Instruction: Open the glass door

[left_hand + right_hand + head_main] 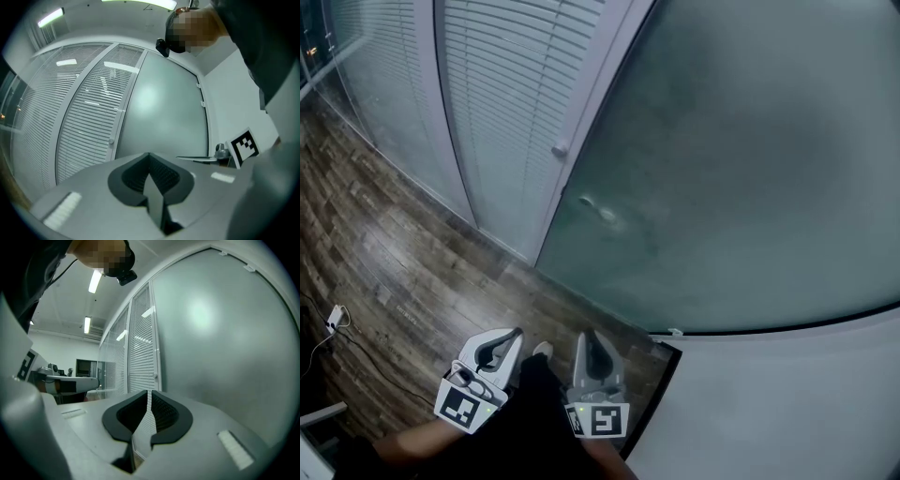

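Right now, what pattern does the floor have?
The floor is dark brown wood planks; head view shows it best.

Frosted grey-green glass door (pixel 741 159), upright and closed.

Frosted matt glass door (pixel 750 159), worn wood-plank floor (pixel 394 262), smooth matt grey plastic left gripper (pixel 516 334)

Frosted glass door (pixel 750 159) running off the top and right edges, its handle (pixel 603 213) only a faint smear, small knob (pixel 560 148) on the blind frame (pixel 581 122) too tiny to identify, white cable (pixel 336 323) cut off at left.
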Motion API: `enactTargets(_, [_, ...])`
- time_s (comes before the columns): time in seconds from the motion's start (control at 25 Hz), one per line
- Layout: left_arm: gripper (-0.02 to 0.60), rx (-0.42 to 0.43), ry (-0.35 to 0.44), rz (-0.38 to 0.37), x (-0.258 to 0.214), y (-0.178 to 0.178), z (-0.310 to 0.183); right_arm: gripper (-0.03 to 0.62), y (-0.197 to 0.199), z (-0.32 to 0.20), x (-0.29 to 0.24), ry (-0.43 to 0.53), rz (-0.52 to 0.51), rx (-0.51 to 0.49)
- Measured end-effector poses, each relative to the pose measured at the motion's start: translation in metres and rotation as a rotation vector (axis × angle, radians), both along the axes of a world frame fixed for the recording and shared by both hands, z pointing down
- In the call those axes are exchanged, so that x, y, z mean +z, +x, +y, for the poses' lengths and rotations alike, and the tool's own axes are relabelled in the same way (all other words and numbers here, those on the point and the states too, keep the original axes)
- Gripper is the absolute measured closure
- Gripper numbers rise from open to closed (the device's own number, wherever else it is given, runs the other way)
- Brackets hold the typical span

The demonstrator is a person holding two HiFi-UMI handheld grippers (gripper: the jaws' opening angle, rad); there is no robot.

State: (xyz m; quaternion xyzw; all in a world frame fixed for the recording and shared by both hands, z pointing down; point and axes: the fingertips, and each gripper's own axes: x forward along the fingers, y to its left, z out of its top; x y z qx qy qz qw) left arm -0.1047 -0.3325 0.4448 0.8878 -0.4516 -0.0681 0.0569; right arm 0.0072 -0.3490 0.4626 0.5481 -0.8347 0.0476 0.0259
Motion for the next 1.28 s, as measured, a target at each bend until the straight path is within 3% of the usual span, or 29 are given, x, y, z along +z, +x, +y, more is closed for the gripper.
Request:
enactTargets(0.44, [0.581, -0.125, 0.004, -0.020, 0.001, 0.021, -0.047, 0.572, 0.023, -0.081, 0.040, -0.067, -0.005, -0.076])
enactTargets(0.68, [0.581, -0.119, 0.000, -0.015, 0.000, 0.010, -0.066, 0.531, 0.014, -0.123, 0.066, -0.102, -0.072, -0.096])
enactTargets(1.0, [0.581, -0.100, 0.016, -0.002, 0.007, -0.005, -0.104, 0.516, 0.010, -0.170, 0.105, -0.150, 0.001, -0.041])
enactTargets(1.28, [0.581, -0.118, 0.021, 0.003, 0.024, -0.018, -0.128, 0.503, 0.014, -0.203, 0.138, -0.199, -0.013, 0.003])
